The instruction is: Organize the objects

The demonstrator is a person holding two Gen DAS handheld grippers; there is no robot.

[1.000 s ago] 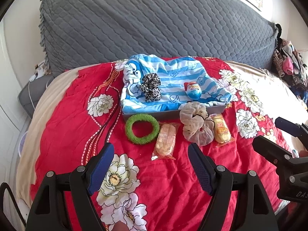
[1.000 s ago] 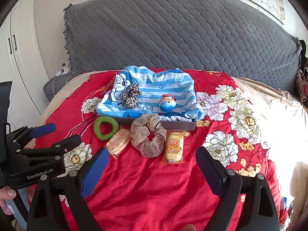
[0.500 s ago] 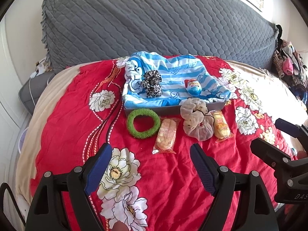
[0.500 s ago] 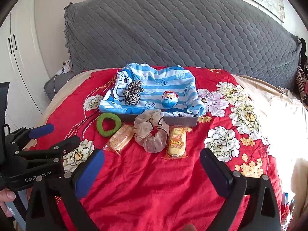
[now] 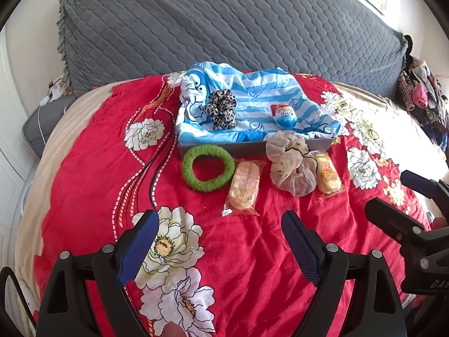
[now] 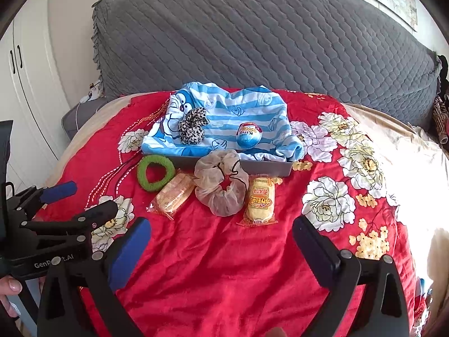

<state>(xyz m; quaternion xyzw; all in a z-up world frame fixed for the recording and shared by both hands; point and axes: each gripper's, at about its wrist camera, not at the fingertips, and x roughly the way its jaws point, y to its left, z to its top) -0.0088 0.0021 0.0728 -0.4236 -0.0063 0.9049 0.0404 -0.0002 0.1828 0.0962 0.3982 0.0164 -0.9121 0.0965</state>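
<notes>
A grey tray (image 5: pixel 252 144) (image 6: pixel 266 165) lined with a blue striped cloth (image 5: pixel 252 104) (image 6: pixel 230 112) holds a leopard scrunchie (image 5: pixel 221 109) (image 6: pixel 192 129) and a blue chocolate egg (image 5: pixel 284 115) (image 6: pixel 248 136). In front of it on the red bedspread lie a green ring scrunchie (image 5: pixel 208 167) (image 6: pixel 155 172), a wrapped cake (image 5: pixel 243 186) (image 6: pixel 174 193), a beige scrunchie (image 5: pixel 291 167) (image 6: pixel 221 182) and a yellow wrapped snack (image 5: pixel 327 172) (image 6: pixel 259 199). My left gripper (image 5: pixel 219 247) and right gripper (image 6: pixel 221 250) are both open and empty, hovering short of the row.
A grey quilted headboard (image 5: pixel 224 22) rises behind the tray. Clothes (image 5: pixel 421 90) pile at the far right. A white wardrobe (image 6: pixel 25 84) stands left of the bed. The right gripper shows at the right edge of the left wrist view (image 5: pixel 407 213).
Both grippers have edged back and up slightly, jaws still open. The objects on the bed have not moved.
</notes>
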